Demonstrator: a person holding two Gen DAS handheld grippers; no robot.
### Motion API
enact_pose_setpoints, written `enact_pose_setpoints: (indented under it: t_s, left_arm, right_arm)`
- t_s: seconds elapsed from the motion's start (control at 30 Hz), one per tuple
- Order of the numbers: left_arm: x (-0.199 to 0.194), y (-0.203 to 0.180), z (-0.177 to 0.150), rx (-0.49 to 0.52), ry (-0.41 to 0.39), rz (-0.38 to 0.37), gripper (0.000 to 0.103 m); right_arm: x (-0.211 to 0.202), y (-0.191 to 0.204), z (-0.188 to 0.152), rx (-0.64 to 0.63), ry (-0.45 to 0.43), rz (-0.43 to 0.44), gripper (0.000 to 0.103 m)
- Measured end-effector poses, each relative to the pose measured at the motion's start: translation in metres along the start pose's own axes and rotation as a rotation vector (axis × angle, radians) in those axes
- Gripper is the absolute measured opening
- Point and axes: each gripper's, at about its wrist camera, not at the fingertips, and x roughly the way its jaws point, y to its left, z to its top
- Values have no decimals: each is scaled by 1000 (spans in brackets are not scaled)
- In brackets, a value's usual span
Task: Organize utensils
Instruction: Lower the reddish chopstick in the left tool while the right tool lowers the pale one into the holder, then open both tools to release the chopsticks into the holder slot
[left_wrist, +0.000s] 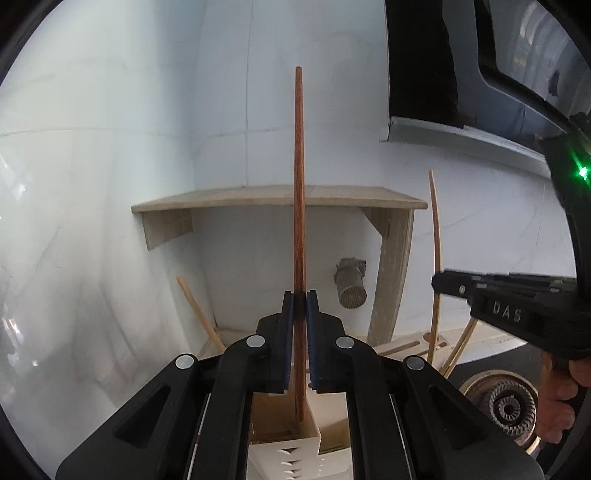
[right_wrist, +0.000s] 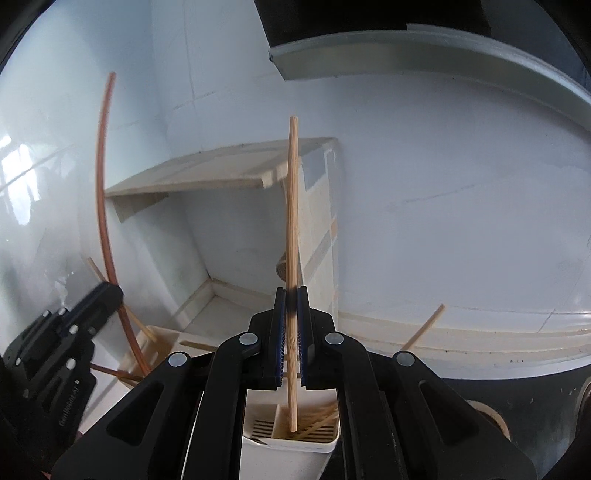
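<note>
Above the white utensil holder (right_wrist: 291, 448), both grippers carry one chopstick apiece, each stick upright with its lower tip over an open compartment. Left gripper (left_wrist: 300, 306): jaws nearly closed, pads clamped on a dark reddish-brown chopstick (left_wrist: 299, 192) low along its length; most of the stick rises above the pads, and the short lower end points into the holder (left_wrist: 295, 439) below, its tip at about rim level. Right gripper (right_wrist: 291, 306): jaws likewise pinched tight, on a pale bamboo chopstick (right_wrist: 292, 221), again gripped low. Judgement: gripping low and vertical lets the tip be aimed into a narrow slot and then dropped straight. In the right wrist view the bamboo tip sits inside the mouth of a compartment whose floor is slotted; several pale sticks (right_wrist: 317, 421) already lie slanted in it, so like seems to be going with like. The divider beside it marks off a second compartment, which looks empty as far as visible. In the left view, the compartment under the dark stick shows no contents that I can make out. More pale sticks (left_wrist: 436, 266) lean in a further section near the right gripper. Wooden shelf (left_wrist: 280, 201) and tiled wall behind.
</note>
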Motion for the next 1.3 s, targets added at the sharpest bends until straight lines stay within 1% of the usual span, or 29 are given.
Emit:
enact_pose_setpoints:
  t_s: [0.1, 0.2, 0.3, 0.5, 0.63, 0.7, 0.8, 1.0, 1.13, 1.23, 1.3]
  left_arm:
    - [-3, -2, 0, -4, -14, 3, 6]
    - [-10, 3, 3, -28, -57, 12, 6]
    - [-9, 4, 5, -20, -52, 13, 6]
    - [-18, 9, 5, -19, -65, 21, 6]
    - [-12, 12, -2, -17, -68, 24, 6]
    - [-11, 12, -3, -11, -85, 32, 6]
    - [-10, 15, 2, -44, -89, 15, 6]
    - [-4, 14, 5, -53, -90, -22, 6]
    - [-2, 13, 2, -40, -101, -20, 6]
    - [1, 16, 0, -63, -90, -20, 6]
    - [1, 15, -2, -59, -86, -17, 6]
  right_arm:
    - [1, -1, -4, 0, 6, -2, 7]
    - [2, 0, -4, 2, 1, -5, 7]
    - [1, 1, -4, 3, -2, -5, 7]
    - [-6, -2, -4, 18, -20, -7, 7]
    - [-5, -7, -5, 39, -22, -13, 7]
    - [-4, -8, -7, 48, -19, -14, 7]
    - [-2, -8, -10, 48, -11, -14, 7]
    - [-1, -8, -11, 59, -11, -8, 7]
    - [-1, -8, -11, 59, -13, -3, 7]
    - [-1, -9, -12, 66, -12, -1, 7]
    - [-1, -9, -13, 67, -10, -1, 7]
